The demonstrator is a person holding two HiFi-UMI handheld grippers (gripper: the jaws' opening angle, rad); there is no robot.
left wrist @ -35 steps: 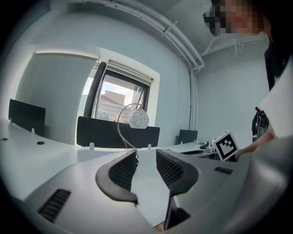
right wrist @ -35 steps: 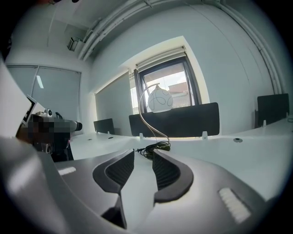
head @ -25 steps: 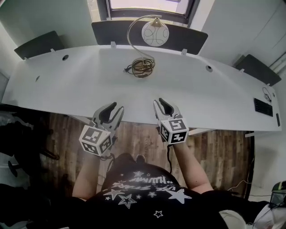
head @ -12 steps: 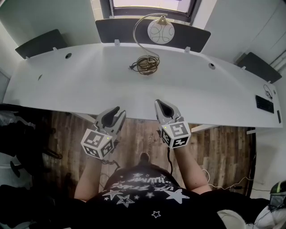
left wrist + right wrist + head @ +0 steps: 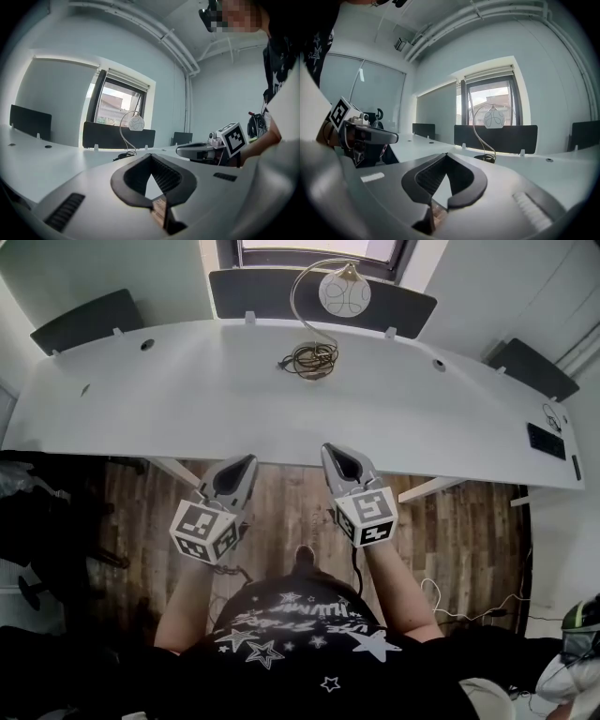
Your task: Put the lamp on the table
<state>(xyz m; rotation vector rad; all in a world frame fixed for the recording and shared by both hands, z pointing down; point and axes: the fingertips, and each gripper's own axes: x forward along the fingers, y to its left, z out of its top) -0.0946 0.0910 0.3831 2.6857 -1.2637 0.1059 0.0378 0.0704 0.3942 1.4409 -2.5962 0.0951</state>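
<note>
Since the earlier frames the left claw (image 5: 249, 461) and the right claw (image 5: 329, 450) have drawn back from the lamp (image 5: 343, 294) and now hang over the wooden floor (image 5: 281, 498), off the near edge of the tabletop (image 5: 187, 399). The left claw's jaws have just been closing, with nothing between them.

The lamp stands upright on the tabletop at its far side. Its round patterned shade hangs from a thin arched stem. At the foot of the stem lies the coiled cord (image 5: 307, 359), gathered round the lamp's base. Directly behind the lamp runs a dark divider panel (image 5: 253, 292), and beyond that the window (image 5: 319, 247). Left and right of the lamp the tabletop is bare apart from small cable holes.

Well on the near side of the lamp, both claws point toward it, side by side and apart from each other. In the left gripper view the left claw (image 5: 150, 156) is clenched, pads met, and grasps nothing. In the right gripper view the right claw (image 5: 446, 155) is likewise clenched and empty.

Judged from this layout, the placing step is done: the lamp rests on the tabletop with no claw touching it. The step in hand looks like the withdrawal. The next move calls for little beyond keeping both claws clear of the lamp and its cord.
</note>
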